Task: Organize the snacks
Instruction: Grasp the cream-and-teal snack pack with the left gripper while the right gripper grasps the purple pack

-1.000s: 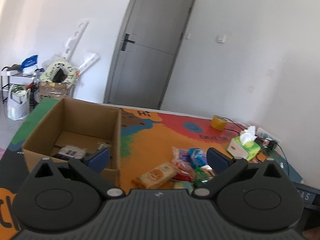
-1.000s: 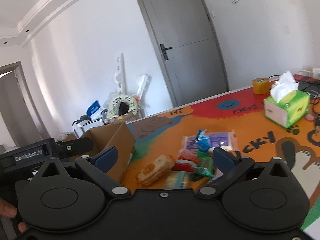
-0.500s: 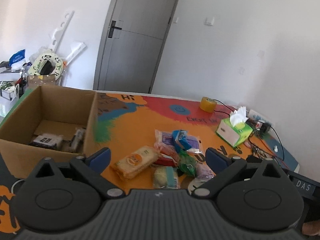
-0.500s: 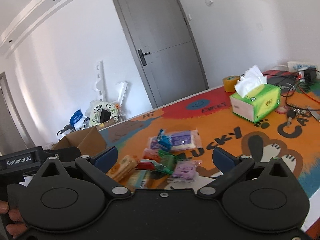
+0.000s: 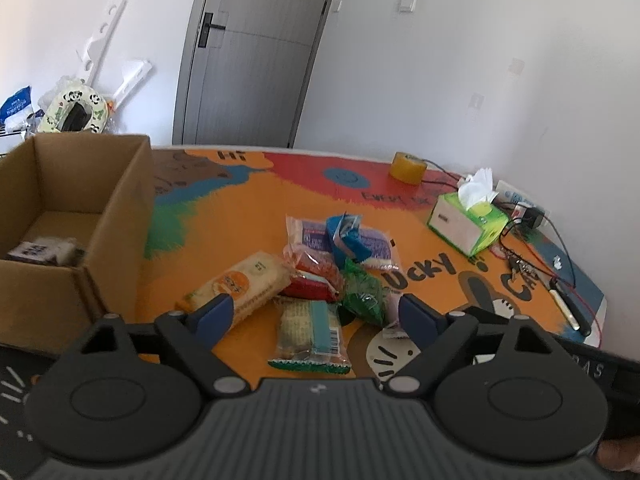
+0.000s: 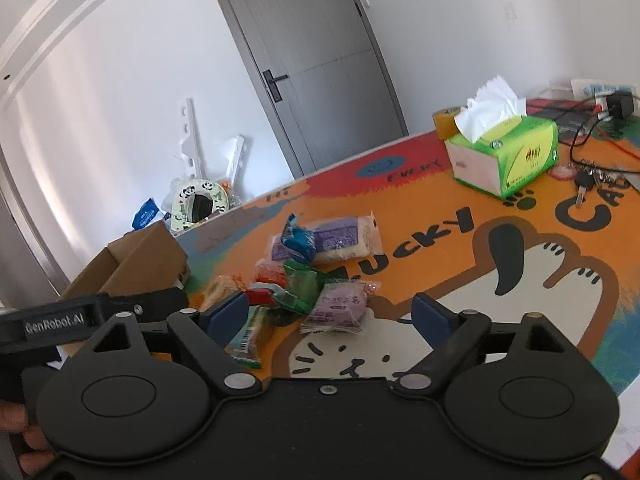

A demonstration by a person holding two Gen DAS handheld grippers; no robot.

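Left tongs (image 5: 312, 316) & right tongs (image 6: 330, 318) both wide, nothing in them, up above the worktop (image 5: 248, 216). Snack pile (image 5: 320, 276) lies mid worktop, packs touching: cracker pack (image 5: 244, 284), teal biscuit pack (image 5: 310, 330), green bag (image 5: 364, 294), red pack (image 5: 312, 284), blue pack (image 5: 346, 236), purple pack (image 6: 340, 306). Cardboard box (image 5: 120, 208) sits at left edge w/ a few packs inside. Tissue box (image 5: 466, 226) near right edge, tape roll (image 5: 409, 167) at far edge.

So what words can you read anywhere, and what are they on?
"GenRobot.AI": left claw's black body.
"LUCKY", first letter part hidden by snacks: orange table mat.
"CA", cut off: same mat.
"EVERY", blurry: mat's red part.
Snack packets, tissue box: print too small to read.
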